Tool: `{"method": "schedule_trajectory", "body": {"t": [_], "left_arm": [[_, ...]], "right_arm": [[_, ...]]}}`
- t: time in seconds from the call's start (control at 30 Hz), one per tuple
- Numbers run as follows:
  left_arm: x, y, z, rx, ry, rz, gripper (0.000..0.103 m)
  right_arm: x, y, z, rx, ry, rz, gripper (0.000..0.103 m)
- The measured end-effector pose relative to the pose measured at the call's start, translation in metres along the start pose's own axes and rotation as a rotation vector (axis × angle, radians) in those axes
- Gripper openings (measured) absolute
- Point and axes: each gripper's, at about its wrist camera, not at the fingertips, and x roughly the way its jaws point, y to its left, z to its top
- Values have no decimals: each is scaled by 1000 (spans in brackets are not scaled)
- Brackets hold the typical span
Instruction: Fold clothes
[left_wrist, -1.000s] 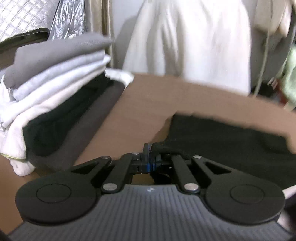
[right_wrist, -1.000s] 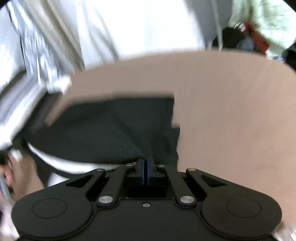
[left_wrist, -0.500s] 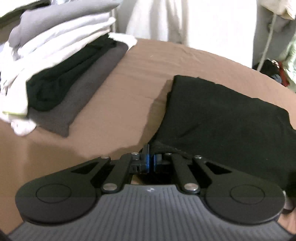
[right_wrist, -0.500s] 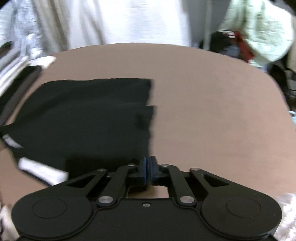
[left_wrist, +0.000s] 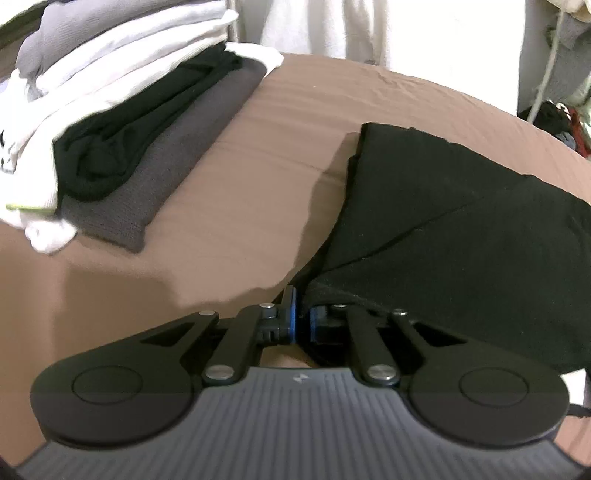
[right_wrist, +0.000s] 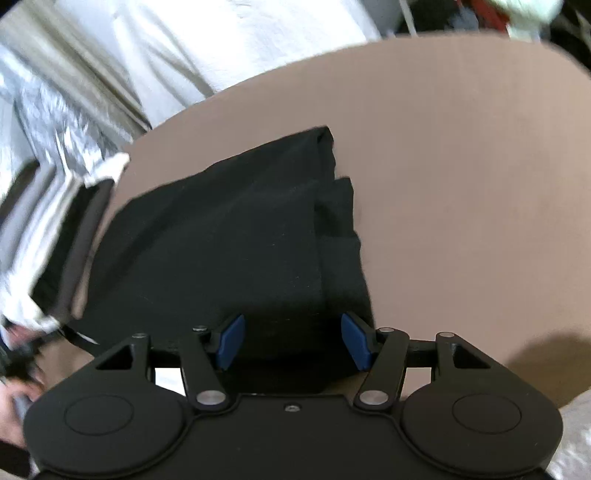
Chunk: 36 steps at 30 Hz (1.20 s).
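A folded black garment (left_wrist: 461, 229) lies on the brown bed sheet (left_wrist: 258, 155), to the right in the left wrist view. My left gripper (left_wrist: 302, 317) is shut on the garment's near left corner, with dark cloth pinched between the blue pads. In the right wrist view the same black garment (right_wrist: 229, 236) spreads ahead of my right gripper (right_wrist: 291, 341). That gripper's jaws are opening, and its blue pads (right_wrist: 231, 339) stand apart above the near edge of the cloth without pressing on it.
A stack of folded clothes (left_wrist: 122, 96), white, black and grey, sits at the left on the sheet; it is blurred at the left edge (right_wrist: 55, 251) of the right wrist view. Pale hanging fabric (right_wrist: 236, 48) lies beyond the bed, and a dark clothes pile (left_wrist: 554, 118) at far right.
My right gripper went from shut to open and sank toward the black garment. The left gripper stayed shut on the corner while it tilted down, and the garment now lies flatter on the sheet.
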Motion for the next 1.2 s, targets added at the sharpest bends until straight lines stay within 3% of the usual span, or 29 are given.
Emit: {"method": "schedule_trajectory", "body": {"t": [0.1,0.2,0.23,0.27,0.37,0.57,0.73,0.8,0.83,0.87,0.93,1.03,1.1,1.17,1.2], "left_arm": [[-3,-6,0,42,-11,20,6],[-2,-5,0,34,-7,15,6],[-1,-4,1,28,-2,13,6],[0,-4,1,22,2,11,6],[2,-5,1,22,12,12,6],[7,-7,2,28,20,13,6],[9,-13,1,75,16,24,6],[9,-13,1,74,13,25,6],[8,-12,2,68,5,23,6],[6,-11,2,61,-4,20,5],[-3,-2,3,9,-34,-37,4],[-22,25,5,-146,-85,-170,3],[-34,43,3,-232,-114,-218,3],[-34,55,-2,-293,-88,-251,3],[-29,60,-6,-321,-48,-266,3]], "right_arm": [[9,0,9,77,5,7,64],[22,6,13,65,12,-11,64],[26,7,13,56,17,-19,58],[29,8,13,48,21,-22,45],[33,10,14,17,19,-6,28],[30,14,11,-47,-4,39,30],[44,4,15,7,67,64,31],[47,0,16,35,76,39,24],[46,-1,17,35,69,47,8],[42,0,17,32,55,59,9],[34,2,18,28,24,81,8],[18,8,25,20,-5,157,8],[6,8,29,47,2,224,8],[-6,4,28,97,11,277,8],[-10,3,26,110,12,247,8]]}}
